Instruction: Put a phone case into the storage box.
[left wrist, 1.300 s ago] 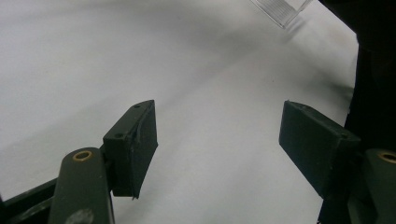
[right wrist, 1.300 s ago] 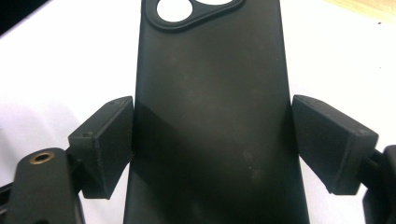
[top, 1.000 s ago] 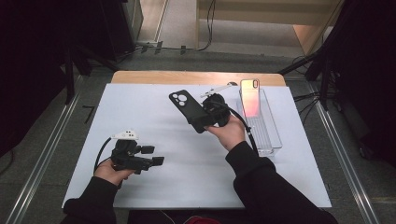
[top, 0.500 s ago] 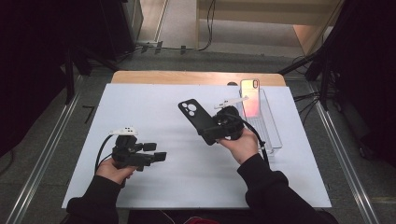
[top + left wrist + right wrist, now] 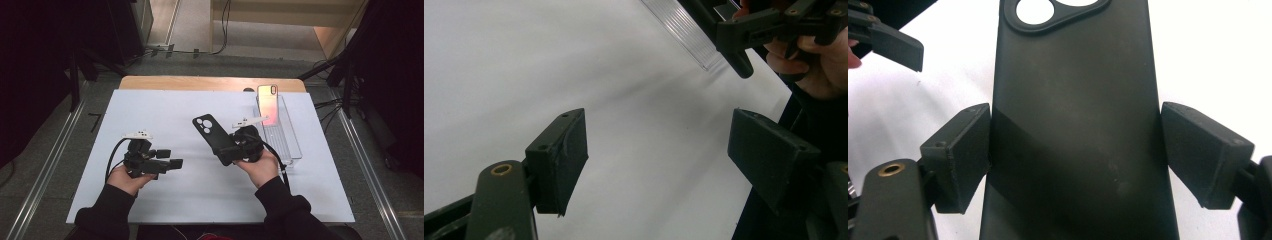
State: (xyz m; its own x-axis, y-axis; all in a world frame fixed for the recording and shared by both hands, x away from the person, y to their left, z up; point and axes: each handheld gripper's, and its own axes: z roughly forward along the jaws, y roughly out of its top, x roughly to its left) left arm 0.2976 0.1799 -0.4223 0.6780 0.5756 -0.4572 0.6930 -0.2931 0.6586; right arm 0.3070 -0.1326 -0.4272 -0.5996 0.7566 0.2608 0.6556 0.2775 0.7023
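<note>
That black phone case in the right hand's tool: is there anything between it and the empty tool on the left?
Nothing visible. The phone case sits between the right gripper's fingers, and the left gripper has open, empty fingers; bare white table lies between them. The phone and clear tray lie off to the right.

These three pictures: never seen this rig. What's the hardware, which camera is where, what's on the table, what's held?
No robot arm here: a person holds a hand-operated two-jaw tool in each hand. The high view looks down from above the person's side of the table. The other two cameras ride on the tools and look along their own black fingers.

In the high view, the left gripper is over the white table sheet; its own view shows the fingers apart with nothing between them, and they have just been opening. The right gripper clamps a black phone case by its long edges, camera cutout away from the hand. At the right of the table, a phone lies in a clear tray.
</note>
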